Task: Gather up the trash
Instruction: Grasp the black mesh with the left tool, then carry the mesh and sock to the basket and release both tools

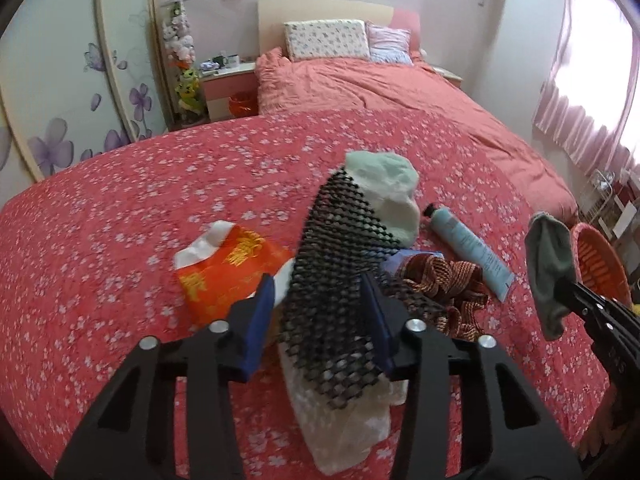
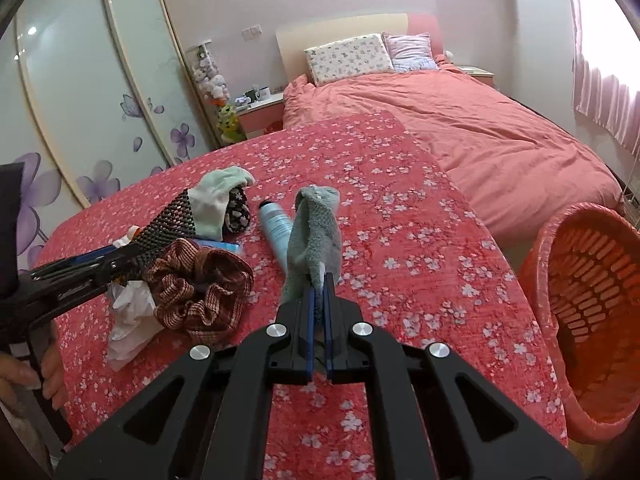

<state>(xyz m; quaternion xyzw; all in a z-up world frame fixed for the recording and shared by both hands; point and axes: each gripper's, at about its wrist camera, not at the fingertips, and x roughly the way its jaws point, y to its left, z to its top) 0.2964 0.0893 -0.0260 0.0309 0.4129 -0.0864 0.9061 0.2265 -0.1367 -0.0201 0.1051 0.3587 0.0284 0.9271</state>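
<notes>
My left gripper [image 1: 320, 292] has its blue pads set apart around a black mesh sheet [image 1: 332, 280] that stands up between them; whether the pads clamp it I cannot tell. Crumpled white paper [image 1: 340, 432] lies under it. My right gripper [image 2: 319, 292] is shut on a grey-green sock [image 2: 316, 236] and holds it above the floral bedspread [image 2: 400, 240]. An orange basket [image 2: 588, 280] stands at the right edge; it also shows in the left wrist view [image 1: 600, 264].
On the bedspread lie a red-gold tissue pack [image 1: 228, 268], a pale green sock [image 1: 392, 196], a blue tube [image 1: 468, 248] and a brown scrunchie [image 2: 200, 292]. The pink bed [image 2: 480, 140] lies beyond, the wardrobe [image 2: 80, 100] to the left.
</notes>
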